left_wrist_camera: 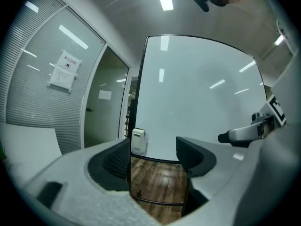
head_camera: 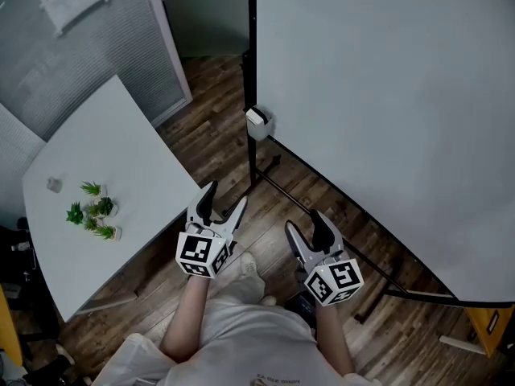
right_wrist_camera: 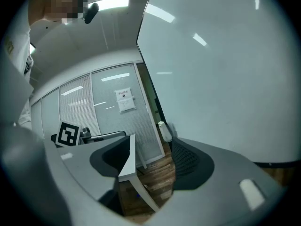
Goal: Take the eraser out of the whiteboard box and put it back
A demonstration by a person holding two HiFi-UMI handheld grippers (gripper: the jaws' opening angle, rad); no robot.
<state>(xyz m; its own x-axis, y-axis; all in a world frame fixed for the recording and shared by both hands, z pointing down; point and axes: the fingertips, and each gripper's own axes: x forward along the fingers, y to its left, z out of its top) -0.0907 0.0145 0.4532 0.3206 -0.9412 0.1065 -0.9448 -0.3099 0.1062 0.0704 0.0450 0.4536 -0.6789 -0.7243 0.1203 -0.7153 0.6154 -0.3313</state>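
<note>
Head view: left gripper (head_camera: 226, 195) and right gripper (head_camera: 304, 222) both gape wide, empty; whiteboard box (head_camera: 257, 123) hangs far ahead; wall notice (left_wrist_camera: 64, 70) print unreadable.

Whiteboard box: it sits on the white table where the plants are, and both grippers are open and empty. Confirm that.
Wrong on one point. The whiteboard box is not on the white table: the head view shows it mounted at the left edge of the whiteboard. The rest holds: the plants are on the table, and the left gripper and right gripper are open and empty.
</note>
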